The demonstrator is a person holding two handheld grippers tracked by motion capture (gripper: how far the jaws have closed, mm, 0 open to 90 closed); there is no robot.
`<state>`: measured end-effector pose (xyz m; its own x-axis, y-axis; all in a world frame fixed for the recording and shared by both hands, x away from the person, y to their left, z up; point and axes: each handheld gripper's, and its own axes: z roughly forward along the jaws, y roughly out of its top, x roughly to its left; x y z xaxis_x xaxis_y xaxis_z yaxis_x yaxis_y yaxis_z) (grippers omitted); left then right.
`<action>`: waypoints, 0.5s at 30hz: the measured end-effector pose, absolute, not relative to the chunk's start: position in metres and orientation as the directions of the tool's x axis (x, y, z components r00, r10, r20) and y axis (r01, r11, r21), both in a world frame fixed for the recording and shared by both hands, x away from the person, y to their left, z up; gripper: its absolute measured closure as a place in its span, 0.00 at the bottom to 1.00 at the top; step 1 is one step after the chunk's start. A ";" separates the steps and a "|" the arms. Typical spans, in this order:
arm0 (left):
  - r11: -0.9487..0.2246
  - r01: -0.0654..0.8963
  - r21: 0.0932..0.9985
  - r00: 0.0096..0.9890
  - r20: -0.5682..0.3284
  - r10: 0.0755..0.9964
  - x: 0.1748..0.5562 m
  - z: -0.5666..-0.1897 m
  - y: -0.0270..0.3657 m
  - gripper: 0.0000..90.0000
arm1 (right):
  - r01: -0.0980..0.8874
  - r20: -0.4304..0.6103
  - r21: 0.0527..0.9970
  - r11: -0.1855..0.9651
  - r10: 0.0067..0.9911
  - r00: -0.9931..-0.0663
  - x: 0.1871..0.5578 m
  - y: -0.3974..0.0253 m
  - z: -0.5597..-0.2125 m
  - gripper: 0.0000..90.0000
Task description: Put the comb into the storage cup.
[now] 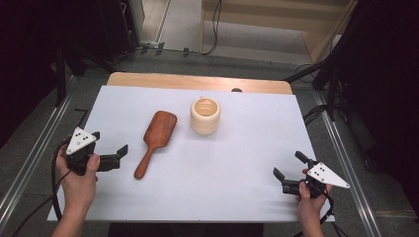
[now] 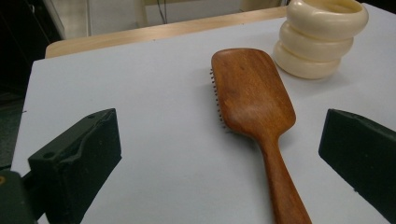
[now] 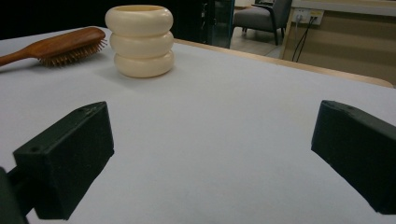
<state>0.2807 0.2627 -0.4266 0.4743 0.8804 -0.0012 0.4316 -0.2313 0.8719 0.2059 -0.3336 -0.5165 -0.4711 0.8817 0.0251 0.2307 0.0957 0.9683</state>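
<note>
I have the left gripper (image 1: 109, 143) low over the near left part of the table (image 1: 237, 177), its jaws spread wide with nothing between them. The hairbrush (image 1: 154, 140) lies just to its right, not touching it. In the left gripper view the hairbrush (image 2: 259, 121) sits ahead in the gap between the jaws, closer to the right-hand jaw, its handle running toward me and its paddle head pointing away.

The hairbrush is reddish-brown wood, smooth and slightly glossy, with a rounded rectangular head that narrows into a slim handle. It rests bristle side down; a row of short pale pins shows along the edge under the head.

Just beyond it to the right stands a cup (image 1: 205, 115), cream-coloured and shaped like three fat rings stacked on each other, open at the top, with a matte, smooth skin. The cup is near the head of the hairbrush but apart from it.

My right gripper (image 1: 289, 165) is at the near right of the table, well apart from both things, jaws also wide open and empty. From its view the cup (image 3: 139, 41) and the hairbrush (image 3: 58, 45) lie far off at the upper left.

The table has a flat pale grey-white top with a light wooden strip at its far edge.
</note>
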 end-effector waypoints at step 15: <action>-0.325 0.486 0.811 0.516 0.033 0.856 0.294 -0.427 0.242 0.00 | 0.229 0.014 0.967 0.108 0.880 -0.475 0.207 -0.333 -0.517 0.00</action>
